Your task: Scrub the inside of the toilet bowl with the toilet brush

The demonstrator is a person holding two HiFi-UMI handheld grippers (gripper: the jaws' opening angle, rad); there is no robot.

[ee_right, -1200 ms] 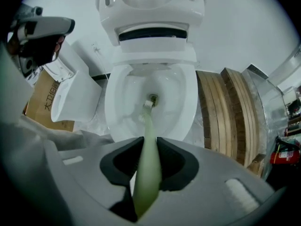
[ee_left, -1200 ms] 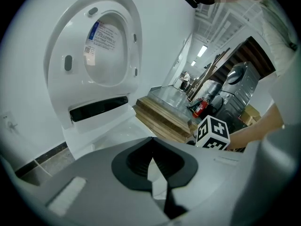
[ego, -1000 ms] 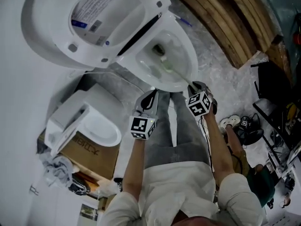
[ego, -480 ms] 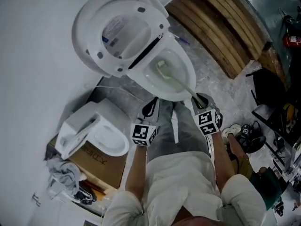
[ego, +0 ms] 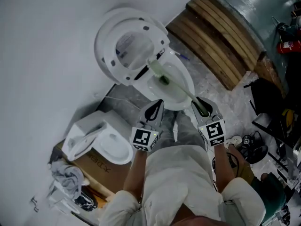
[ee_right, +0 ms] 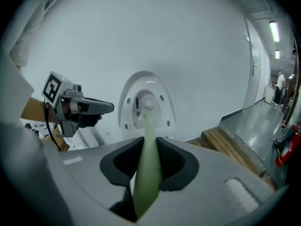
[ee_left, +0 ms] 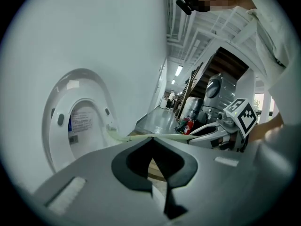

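Toilet brush head had climbed from bowl bottom to toilet bowl back rim, by raised seat; right gripper clamped its handle; left gripper closed, empty; stroke probably reaching upper wall.

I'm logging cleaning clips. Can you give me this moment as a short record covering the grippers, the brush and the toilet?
right gripper: shut on the toilet brush
left gripper: shut, holding nothing, near the front of the toilet bowl
brush head: at the bowl's rear, by the hinge
lid: raised
nearby: second toilet on a cardboard box
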